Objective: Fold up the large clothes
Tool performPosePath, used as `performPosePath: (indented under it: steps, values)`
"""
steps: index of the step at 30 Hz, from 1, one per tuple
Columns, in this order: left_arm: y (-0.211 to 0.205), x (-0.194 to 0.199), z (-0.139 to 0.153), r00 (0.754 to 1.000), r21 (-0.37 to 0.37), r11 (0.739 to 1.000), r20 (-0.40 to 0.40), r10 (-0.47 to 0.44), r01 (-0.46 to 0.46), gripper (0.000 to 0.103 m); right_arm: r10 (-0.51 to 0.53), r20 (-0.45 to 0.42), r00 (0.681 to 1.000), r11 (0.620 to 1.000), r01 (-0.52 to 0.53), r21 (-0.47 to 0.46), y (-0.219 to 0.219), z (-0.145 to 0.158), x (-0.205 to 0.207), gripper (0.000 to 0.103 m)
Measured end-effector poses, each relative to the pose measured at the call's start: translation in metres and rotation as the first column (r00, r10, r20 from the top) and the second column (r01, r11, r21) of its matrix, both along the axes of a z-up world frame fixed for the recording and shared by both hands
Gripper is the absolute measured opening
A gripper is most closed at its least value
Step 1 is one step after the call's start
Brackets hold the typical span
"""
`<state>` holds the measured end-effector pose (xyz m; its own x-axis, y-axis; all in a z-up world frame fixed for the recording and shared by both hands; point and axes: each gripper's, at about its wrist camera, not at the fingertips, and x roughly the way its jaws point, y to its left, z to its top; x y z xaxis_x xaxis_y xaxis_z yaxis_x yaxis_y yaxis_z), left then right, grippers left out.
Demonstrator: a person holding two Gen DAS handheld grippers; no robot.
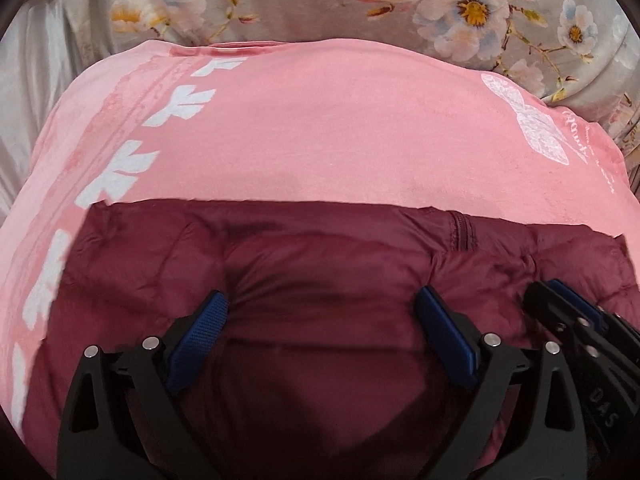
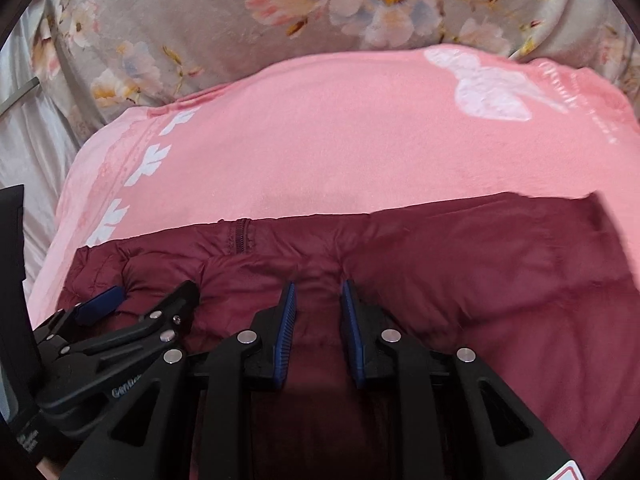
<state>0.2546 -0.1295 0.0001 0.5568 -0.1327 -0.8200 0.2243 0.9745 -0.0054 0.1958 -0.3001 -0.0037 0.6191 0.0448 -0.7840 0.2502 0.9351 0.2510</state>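
Note:
A maroon puffer jacket [image 1: 320,264] lies on a pink blanket [image 1: 340,128], with its zipper at the far edge. It also shows in the right wrist view [image 2: 460,264]. My left gripper [image 1: 322,300] is open, its blue pads wide apart and resting on the jacket. My right gripper [image 2: 318,300] has its pads close together with a fold of the jacket pinched between them. Each gripper shows at the side of the other's view: the right one [image 1: 568,300] and the left one [image 2: 120,304].
The pink blanket [image 2: 340,140] has white leaf prints and a white butterfly print. Behind it lies a grey floral bedcover [image 1: 300,4], also in the right wrist view [image 2: 200,28]. Pale satin fabric [image 1: 24,92] is at the left.

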Motion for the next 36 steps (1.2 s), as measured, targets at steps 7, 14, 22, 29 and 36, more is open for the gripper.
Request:
performPosePath:
  steps: [7,14,22,29,36]
  values:
    - [0.03,-0.065,0.019,1.0,-0.003,1.0,0.009,-0.001,0.001,0.093,0.102,0.002,0.995,0.994,-0.102,-0.029,0.029,0.018,-0.073,0.027]
    - [0.025,-0.09,0.0,0.999,0.073,0.997,0.034,-0.015,0.012,0.094,0.101,-0.002,0.995,0.991,-0.101,-0.092,0.041,0.001,-0.091,0.028]
    - [0.026,-0.091,-0.007,0.999,0.084,0.997,0.052,-0.006,0.002,0.095,0.108,-0.014,0.994,0.978,-0.109,-0.181,0.051,-0.005,-0.091,0.029]
    - [0.034,-0.09,-0.004,0.999,0.031,0.999,0.04,-0.009,0.007,0.096,0.111,0.002,0.994,0.982,-0.11,-0.155,0.049,-0.003,-0.093,0.029]
    - [0.095,-0.123,0.035,0.996,-0.08,0.994,0.04,0.078,-0.074,0.096,0.179,0.027,0.984,0.981,-0.176,-0.086,0.075,0.024,-0.131,0.029]
